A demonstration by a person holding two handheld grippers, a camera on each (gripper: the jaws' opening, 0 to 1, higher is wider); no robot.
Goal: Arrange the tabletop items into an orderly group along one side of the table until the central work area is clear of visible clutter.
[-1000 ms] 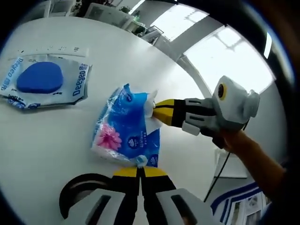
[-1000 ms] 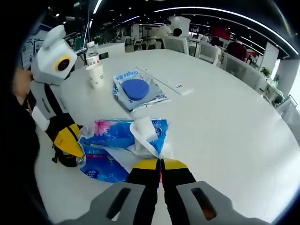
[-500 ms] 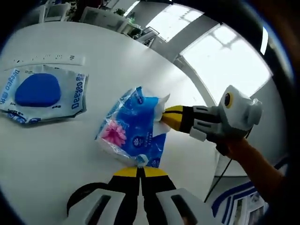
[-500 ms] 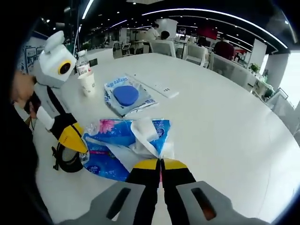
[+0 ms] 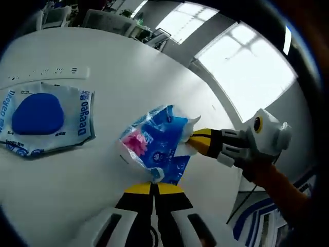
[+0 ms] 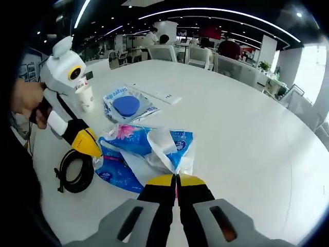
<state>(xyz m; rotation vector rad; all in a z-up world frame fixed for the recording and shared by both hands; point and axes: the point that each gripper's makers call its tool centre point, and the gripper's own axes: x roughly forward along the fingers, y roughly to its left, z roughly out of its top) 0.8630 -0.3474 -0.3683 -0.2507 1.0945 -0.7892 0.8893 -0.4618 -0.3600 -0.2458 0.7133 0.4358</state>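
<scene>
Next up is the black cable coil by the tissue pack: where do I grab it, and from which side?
Grip the cable coil across its bundled loop on the arc farthest from the tissue pack, coming down from above. It lies flat on the table, so its open centre probably leaves room for one finger inside and one outside. Both grippers are closed on the pack now.

You're working in an open-plan office: behind the big white counter [image 6: 247, 128] stand rows of grey office chairs [image 6: 226, 64] and seated people [image 6: 229, 49], under long ceiling light strips [image 6: 205, 10]. Tall windows [image 5: 241, 67] line one side, and what looks like a potted plant [image 6: 264, 66] stands beyond the chairs.
</scene>
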